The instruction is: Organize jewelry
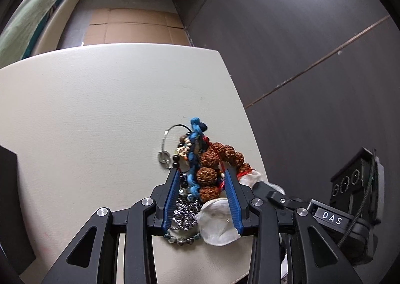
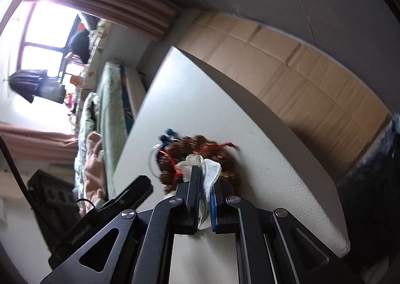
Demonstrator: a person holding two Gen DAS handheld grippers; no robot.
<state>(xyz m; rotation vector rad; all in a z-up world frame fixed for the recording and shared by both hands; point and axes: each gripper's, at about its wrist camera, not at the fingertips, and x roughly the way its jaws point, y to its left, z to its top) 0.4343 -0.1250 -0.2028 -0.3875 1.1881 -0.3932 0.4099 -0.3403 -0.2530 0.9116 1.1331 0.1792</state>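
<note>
A tangled pile of jewelry lies on the cream table (image 1: 100, 109): brown rudraksha beads (image 1: 212, 166) on red thread, a blue cord bracelet (image 1: 193, 156), a silver chain (image 1: 185, 214), dark glass beads (image 1: 176, 159) and a wire hoop (image 1: 166, 144). A white translucent pouch (image 1: 220, 221) lies beside them. My left gripper (image 1: 202, 174) is open, its blue pads either side of the pile. My right gripper (image 2: 205, 179) is shut on the white pouch (image 2: 211, 171), next to the brown beads (image 2: 200, 149).
The table's right edge (image 1: 250, 134) drops to a dark floor. A black box with round dials (image 1: 350, 179) stands to the right. Cardboard (image 2: 300, 71) lies beyond the table. A bed with green bedding (image 2: 105, 109) is at the left.
</note>
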